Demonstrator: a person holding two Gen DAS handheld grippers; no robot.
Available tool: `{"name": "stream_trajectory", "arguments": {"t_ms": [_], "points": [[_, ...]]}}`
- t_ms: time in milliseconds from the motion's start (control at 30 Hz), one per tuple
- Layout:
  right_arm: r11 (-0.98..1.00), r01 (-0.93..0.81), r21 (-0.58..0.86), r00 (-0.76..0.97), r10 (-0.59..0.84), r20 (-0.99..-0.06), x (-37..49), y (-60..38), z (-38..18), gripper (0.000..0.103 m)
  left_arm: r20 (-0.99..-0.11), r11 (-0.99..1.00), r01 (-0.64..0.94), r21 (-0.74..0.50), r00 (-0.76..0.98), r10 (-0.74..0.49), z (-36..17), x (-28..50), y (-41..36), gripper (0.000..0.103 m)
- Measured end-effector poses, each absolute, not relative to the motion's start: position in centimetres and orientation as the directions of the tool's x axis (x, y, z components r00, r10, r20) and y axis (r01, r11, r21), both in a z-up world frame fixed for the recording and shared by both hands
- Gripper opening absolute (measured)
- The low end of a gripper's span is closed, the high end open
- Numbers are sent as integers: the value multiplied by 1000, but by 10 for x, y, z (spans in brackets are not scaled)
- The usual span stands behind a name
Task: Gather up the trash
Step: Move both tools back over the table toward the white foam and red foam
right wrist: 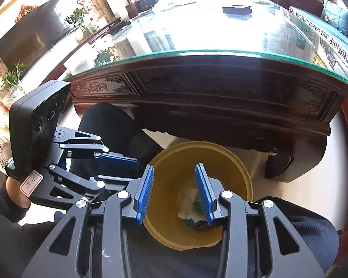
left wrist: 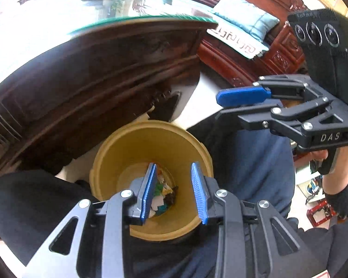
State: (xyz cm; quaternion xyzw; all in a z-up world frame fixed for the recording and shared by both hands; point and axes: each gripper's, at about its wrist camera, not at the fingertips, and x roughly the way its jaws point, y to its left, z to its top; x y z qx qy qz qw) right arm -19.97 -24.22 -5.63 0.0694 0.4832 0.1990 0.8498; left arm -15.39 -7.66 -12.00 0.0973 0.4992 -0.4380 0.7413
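Hovering over the yellow bin (left wrist: 136, 148), left gripper (left wrist: 175, 193) and right gripper (right wrist: 175, 193) both with jaws apart, nothing between them. Paper scraps (left wrist: 164, 197) lying at the bin's bottom, beside the dark wooden table (right wrist: 220, 85).

Your left hand-held gripper (left wrist: 175, 191) covers part of the scraps (left wrist: 164, 197) at the bottom of the yellow bin (left wrist: 174, 139), and what shows is too small and jumbled to name piece by piece. In the right wrist view your right hand-held gripper (right wrist: 174, 193) hides the bin's near rim and some of the same litter. Your knees (left wrist: 34, 203) hide the floor beside the bin. The bench (right wrist: 208, 92) is cut off at both edges, its glass top washed out by glare.
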Motion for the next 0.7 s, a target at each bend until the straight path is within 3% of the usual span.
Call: {"name": "stream_trajectory", "arguments": {"t_ms": [400, 533, 700], "points": [[904, -304, 301, 508, 421, -751, -140, -239, -10, 37, -728, 675, 678, -291, 301, -616, -44, -77, -61, 34], [903, -322, 285, 552, 424, -718, -106, -237, 18, 38, -694, 694, 663, -281, 359, -624, -18, -42, -63, 50], [922, -307, 238, 612, 382, -692, -61, -244, 40, 40, -662, 721, 637, -271, 420, -621, 4, 14, -67, 57]]}}
